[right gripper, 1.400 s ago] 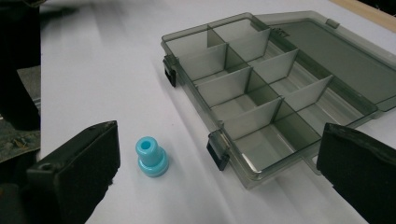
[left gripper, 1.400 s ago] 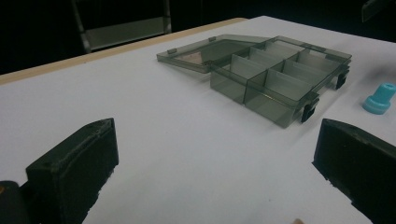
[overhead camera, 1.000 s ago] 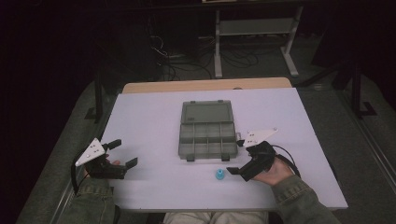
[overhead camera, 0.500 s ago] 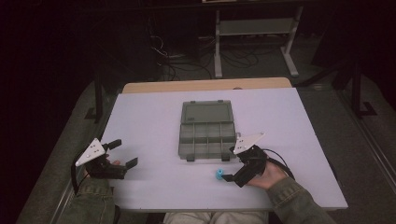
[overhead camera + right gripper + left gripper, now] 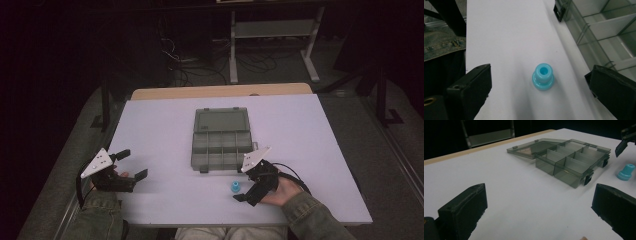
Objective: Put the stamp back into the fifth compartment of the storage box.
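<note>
The right gripper hangs over a small blue plastic bushing, a stepped, hollow cylinder standing upright on the smooth white table. Its jaws are spread wide, the bushing between them and touching neither. Beyond the right-hand jaw sits a translucent grey compartment box, lid open. The left gripper, jaws wide and empty, rests well apart.

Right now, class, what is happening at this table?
A person holds a gripper in each hand. The right gripper hovers with open fingers on either side of a small blue plastic piece standing on the white table, not yet gripping it. Just beyond lies an open, empty compartment box. The left gripper rests open at the table's near left, holding nothing.
</note>
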`<state>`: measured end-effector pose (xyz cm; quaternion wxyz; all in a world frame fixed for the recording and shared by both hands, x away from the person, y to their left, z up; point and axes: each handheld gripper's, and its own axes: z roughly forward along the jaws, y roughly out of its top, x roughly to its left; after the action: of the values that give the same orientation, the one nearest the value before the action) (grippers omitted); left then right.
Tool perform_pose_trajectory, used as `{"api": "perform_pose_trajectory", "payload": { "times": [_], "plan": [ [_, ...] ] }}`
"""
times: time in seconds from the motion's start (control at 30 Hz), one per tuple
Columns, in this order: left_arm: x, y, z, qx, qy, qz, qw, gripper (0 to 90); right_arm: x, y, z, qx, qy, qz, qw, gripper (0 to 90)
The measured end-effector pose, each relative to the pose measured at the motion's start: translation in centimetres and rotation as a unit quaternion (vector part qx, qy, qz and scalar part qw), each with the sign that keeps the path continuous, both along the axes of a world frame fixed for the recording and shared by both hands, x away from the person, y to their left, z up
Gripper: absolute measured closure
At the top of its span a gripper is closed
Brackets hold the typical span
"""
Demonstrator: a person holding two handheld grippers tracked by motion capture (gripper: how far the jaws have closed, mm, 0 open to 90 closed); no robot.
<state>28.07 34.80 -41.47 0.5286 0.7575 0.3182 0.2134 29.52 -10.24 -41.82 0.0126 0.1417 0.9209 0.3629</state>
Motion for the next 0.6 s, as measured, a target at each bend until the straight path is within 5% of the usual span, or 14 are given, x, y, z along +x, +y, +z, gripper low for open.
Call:
{"api": "perform_pose_trajectory", "payload": {
  "times": [0.37,0.6],
  "plan": [
    [-0.01,0.00,0.01,0.000,-0.001,0.000,1.0000,0.0,-0.27,0.54,-0.34,-0.017,0.008,0.009,0.9998,18.1],
    [-0.01,-0.01,0.01,0.000,-0.001,-0.001,1.0000,0.0,-0.18,0.74,-0.60,-0.029,0.008,-0.013,0.9995,28.5]
  ]
}}
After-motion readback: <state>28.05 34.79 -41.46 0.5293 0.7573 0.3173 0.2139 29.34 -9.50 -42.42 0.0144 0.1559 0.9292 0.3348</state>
